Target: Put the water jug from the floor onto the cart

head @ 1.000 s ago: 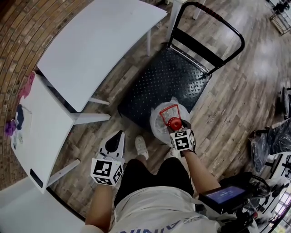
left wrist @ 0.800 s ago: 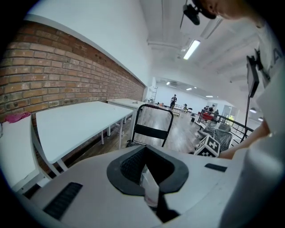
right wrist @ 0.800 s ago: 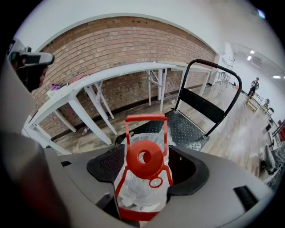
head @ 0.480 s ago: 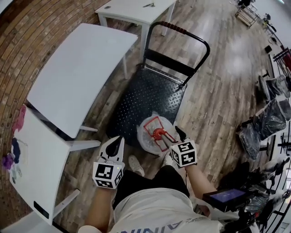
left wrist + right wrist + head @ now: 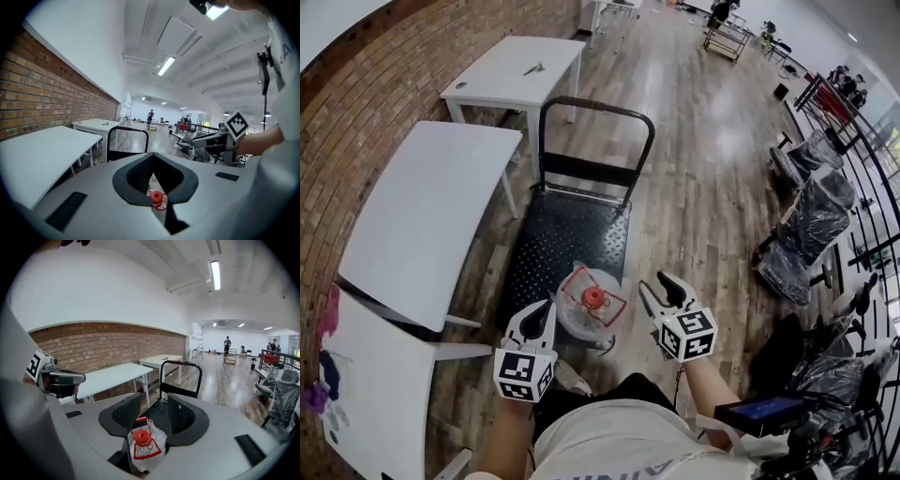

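Head view: the right gripper (image 5: pixel 660 290) has released the water jug (image 5: pixel 592 312), which now stands on the cart (image 5: pixel 562 234), beside and below its closing, empty jaws. The left gripper (image 5: pixel 542 314) has its jaws together on nothing. The placing looks done.

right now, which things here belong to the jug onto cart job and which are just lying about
Job:
- clear plastic water jug with red cap
- black steel platform cart with hoop handle

Lying about:
- long white table by the brick wall
- small white table behind it
- plastic-wrapped black office chairs
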`<state>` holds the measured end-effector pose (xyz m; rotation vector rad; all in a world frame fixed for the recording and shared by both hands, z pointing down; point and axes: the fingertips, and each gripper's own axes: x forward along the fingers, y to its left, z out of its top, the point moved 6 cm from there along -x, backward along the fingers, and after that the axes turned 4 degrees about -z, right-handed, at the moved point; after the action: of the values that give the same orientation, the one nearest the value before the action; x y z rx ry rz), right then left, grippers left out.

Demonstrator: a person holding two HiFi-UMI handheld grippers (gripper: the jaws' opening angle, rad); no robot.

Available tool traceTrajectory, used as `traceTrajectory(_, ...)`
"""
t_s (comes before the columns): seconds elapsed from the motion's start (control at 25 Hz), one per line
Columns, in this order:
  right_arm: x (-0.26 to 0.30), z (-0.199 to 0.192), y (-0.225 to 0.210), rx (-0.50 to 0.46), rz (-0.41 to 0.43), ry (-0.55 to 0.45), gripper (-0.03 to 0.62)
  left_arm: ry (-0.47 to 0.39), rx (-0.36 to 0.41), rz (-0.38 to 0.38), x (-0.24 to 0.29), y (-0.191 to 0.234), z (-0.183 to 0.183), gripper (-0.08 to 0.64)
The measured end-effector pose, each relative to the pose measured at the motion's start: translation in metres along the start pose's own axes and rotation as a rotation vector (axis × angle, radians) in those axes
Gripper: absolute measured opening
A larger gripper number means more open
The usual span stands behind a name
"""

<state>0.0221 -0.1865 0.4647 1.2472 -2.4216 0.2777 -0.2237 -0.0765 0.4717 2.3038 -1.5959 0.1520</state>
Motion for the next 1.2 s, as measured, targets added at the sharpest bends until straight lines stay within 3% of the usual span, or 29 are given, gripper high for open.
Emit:
traceTrajectory(0.12, -0.029, -0.001, -0.018, 0.026, -0.085, -0.058, 0.063, 0.003, -0.002, -0.021, -0.002, -0.023, -0.001, 0.002)
traceTrajectory(0.28, -0.078, -0.013, -0.041, 0.035, -0.137, -0.09, 0.008, -0.016, 0.026, -0.041, -0.003, -0.063, 0.005, 0.002)
traceTrajectory(0.52, -0.163, -0.038, -0.067, 0.046, -0.193, -0.128, 0.006, -0.034, 0.087, -0.125, -0.006, -0.143, 0.009, 0.002)
traceTrajectory(0.72, -0.22, -0.06, -0.064, 0.042, -0.194, -0.155, 0.006, -0.032, 0.11, -0.16, -0.033, -0.199, 0.003, 0.002)
traceTrajectory(1.0, -0.268, -0.091, -0.05, 0.055, -0.201, -0.145, 0.005, -0.001, 0.142, -0.185, -0.07, -0.235, -0.012, 0.002)
traceTrajectory(1.2, -0.274, -0.075, -0.034, -0.004, -0.219, -0.161, 0.003, -0.041, 0.14, -0.221, -0.076, -0.228, 0.0, 0.002)
